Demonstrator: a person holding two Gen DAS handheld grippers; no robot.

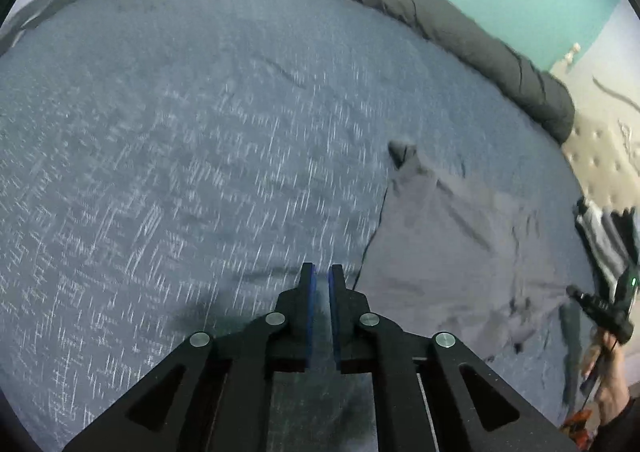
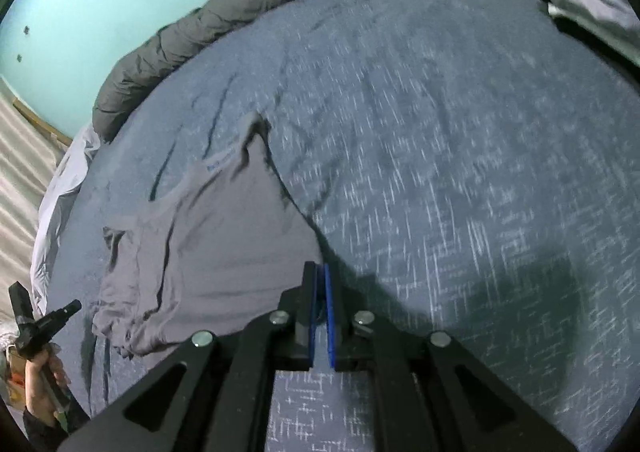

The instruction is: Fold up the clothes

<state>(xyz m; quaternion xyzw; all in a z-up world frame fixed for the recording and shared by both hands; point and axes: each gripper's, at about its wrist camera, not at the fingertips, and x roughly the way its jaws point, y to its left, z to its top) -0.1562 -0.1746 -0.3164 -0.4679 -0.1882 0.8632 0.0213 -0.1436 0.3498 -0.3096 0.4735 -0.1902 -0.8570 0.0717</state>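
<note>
While the crumpled grey cotton T-shirt (image 2: 208, 252) lies flat on the blue patterned bedspread (image 1: 160, 156), the left gripper (image 1: 321, 272) stands slightly spread and empty, the right gripper (image 2: 321, 272) pressed together beside the shirt's edge.

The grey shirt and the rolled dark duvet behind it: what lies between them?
Only bare, creased blue bedsheet, as the right wrist view shows.

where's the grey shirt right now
The grey shirt lies spread on the blue bedspread, left of the right claw in the right wrist view, well short of the dark rolled duvet.
</note>
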